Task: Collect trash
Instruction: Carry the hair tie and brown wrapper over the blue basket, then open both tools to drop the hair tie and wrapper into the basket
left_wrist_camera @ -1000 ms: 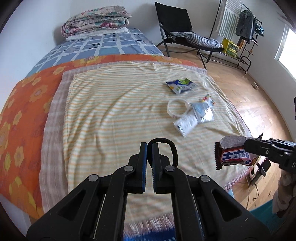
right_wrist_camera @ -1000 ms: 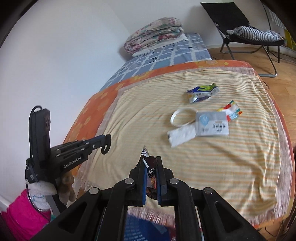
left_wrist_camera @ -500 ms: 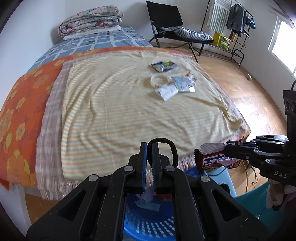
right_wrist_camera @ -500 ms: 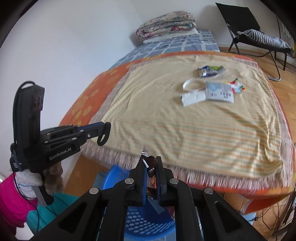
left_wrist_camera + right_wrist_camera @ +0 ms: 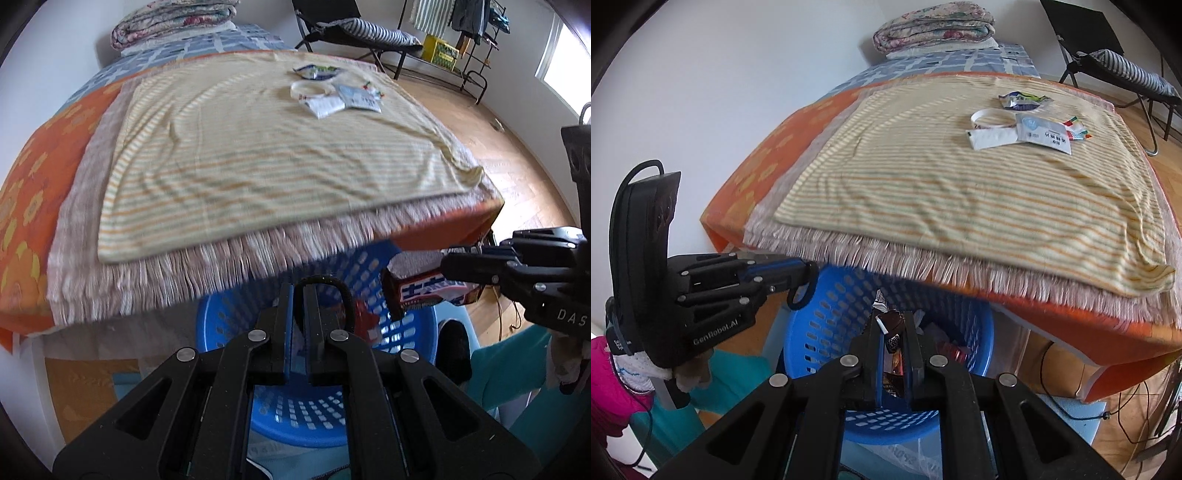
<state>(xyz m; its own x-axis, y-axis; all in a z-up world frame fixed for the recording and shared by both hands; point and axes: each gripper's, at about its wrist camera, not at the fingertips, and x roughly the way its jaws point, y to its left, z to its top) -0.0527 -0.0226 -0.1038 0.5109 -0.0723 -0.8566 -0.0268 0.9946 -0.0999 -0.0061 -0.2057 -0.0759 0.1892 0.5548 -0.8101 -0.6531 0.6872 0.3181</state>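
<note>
**Both grippers over the blue basket, each clenched on a piece of trash**

The left gripper [image 5: 298, 291] is clamped on a black elastic loop [image 5: 334, 291], which arches up from between its fingertips and curls to the right of them. In the right wrist view the same loop [image 5: 802, 291] hangs off the tip of that gripper, above the near-left rim of the blue basket [image 5: 827, 314].

The right gripper [image 5: 891, 325] is closed tight on a brown snack wrapper [image 5: 892, 334], pinched upright between its fingers. Seen from the left wrist, the wrapper [image 5: 424, 291] sticks out sideways from the gripper's tip, over the basket's [image 5: 373, 269] right side.

The basket stands on the floor just below the fringed foot edge of the bed [image 5: 258, 162]. Well apart, far up the striped blanket, lies a cluster of more trash: a white packet [image 5: 991, 138], a white ring [image 5: 991, 119], a flat pouch [image 5: 1043, 133] and a crumpled wrapper [image 5: 1023, 100].
</note>
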